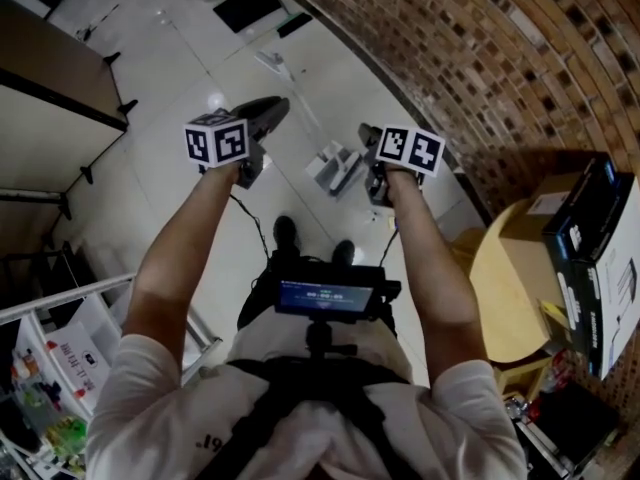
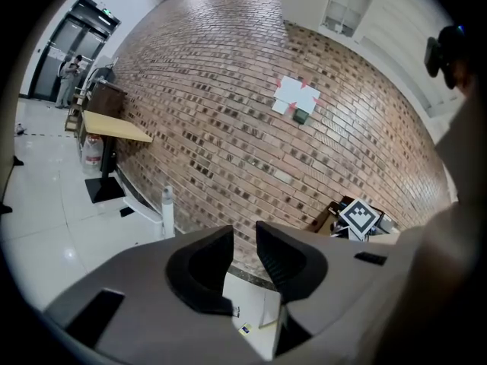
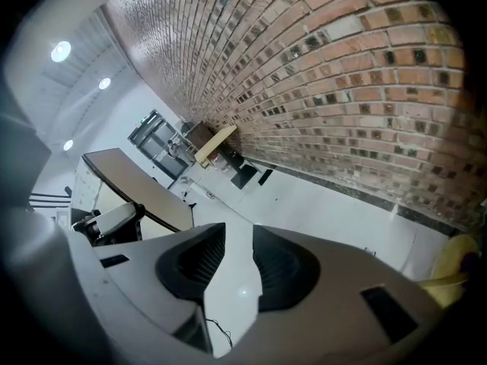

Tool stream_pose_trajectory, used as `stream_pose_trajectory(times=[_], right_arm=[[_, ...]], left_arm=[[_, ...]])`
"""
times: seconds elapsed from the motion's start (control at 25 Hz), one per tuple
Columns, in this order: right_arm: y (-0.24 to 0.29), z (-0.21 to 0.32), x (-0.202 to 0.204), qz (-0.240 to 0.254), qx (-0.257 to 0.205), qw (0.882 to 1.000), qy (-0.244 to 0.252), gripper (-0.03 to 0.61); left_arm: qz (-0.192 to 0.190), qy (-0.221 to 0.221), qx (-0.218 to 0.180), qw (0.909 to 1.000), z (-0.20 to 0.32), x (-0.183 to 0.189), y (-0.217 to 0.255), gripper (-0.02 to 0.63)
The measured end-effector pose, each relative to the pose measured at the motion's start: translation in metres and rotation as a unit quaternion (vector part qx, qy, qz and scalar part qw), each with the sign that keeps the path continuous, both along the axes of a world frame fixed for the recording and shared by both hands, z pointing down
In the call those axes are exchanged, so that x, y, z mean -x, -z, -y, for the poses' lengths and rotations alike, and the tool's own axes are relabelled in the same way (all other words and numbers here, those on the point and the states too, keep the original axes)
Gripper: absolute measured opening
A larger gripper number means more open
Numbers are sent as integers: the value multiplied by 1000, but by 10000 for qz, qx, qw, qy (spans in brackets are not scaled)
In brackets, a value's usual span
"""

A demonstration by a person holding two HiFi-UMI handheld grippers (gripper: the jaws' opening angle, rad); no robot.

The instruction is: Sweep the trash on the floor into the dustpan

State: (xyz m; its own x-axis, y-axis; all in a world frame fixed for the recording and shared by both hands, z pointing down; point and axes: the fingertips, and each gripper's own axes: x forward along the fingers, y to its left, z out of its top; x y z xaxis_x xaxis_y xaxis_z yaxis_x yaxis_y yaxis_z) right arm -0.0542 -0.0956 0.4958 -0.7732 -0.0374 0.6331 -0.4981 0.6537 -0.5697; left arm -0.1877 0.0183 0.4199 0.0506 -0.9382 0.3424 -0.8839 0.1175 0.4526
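The left claw point(image 2: 243, 230) is held out on an extended forearm and angled slightly down. Its jaws are a little apart with nothing gripped, and through their gap pale paper scraps point(image 2: 251, 306) are seen on the white floor point(image 2: 46, 226) at the foot of the brick wall point(image 2: 251, 128), ahead and below. In the head view the scraps are seen between the two claws, about equally near each. The right claw point(image 3: 239, 230) is tipped more steeply down, likewise parted and empty; the dustpan cannot be picked out.

The glossy white tiled floor point(image 1: 180, 58) runs up to a brick wall point(image 1: 480, 58). A pale grey object point(image 1: 335, 166) lies on it near the wall and a black mat point(image 1: 248, 6) farther off. The person's black shoes point(image 1: 285, 233) stand on it.
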Motion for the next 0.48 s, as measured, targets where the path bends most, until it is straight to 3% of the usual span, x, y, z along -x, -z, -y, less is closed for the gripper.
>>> stream_pose_trajectory(times=[0.48], right_arm=[[-20, 4, 58, -132, 233, 9987, -436, 123]], left_arm=[[8, -474, 104, 9988, 24, 72, -9, 114]])
